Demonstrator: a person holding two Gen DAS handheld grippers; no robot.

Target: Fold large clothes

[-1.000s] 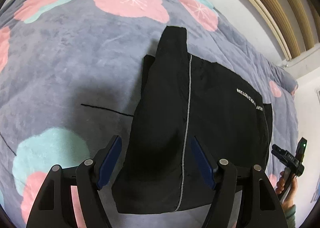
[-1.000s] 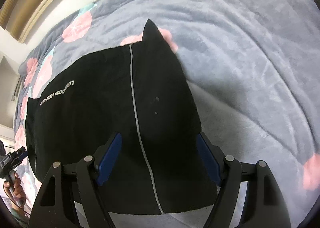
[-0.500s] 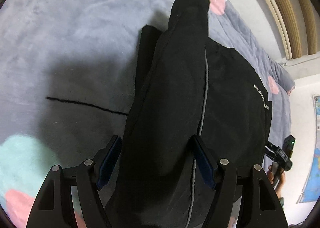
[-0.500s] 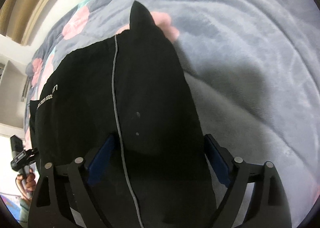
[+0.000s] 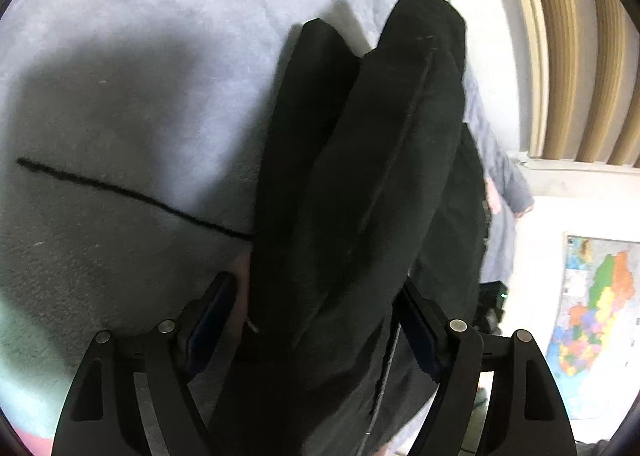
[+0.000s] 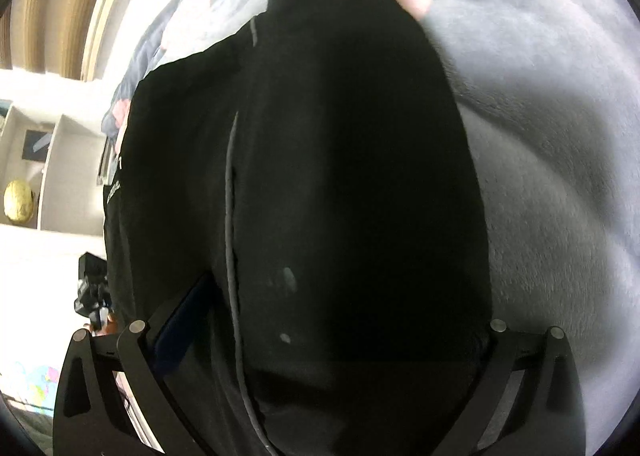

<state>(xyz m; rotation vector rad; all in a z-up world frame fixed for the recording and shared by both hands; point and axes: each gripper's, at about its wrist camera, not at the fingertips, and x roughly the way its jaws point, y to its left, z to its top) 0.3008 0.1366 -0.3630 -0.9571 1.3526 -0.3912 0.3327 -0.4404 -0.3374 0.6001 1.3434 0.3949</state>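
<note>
A folded black garment with a thin grey stripe lies on a grey floral blanket and fills both views. In the left wrist view my left gripper is wide open, its jaws standing either side of the garment's near end, with cloth between them. In the right wrist view the same garment fills the space between the spread jaws of my right gripper, which is open too. The right jaw's pad is hidden by the cloth. White lettering shows at the garment's left edge.
A black drawstring trails left across the blanket. A wall map and ribbed wooden headboard lie to the right. The other gripper shows at the left of the right wrist view, near white shelves.
Both grippers have moved down and forward onto the garment's near edge. The cloth now fills the gap between each pair of jaws, and the views have tilted toward the room.
</note>
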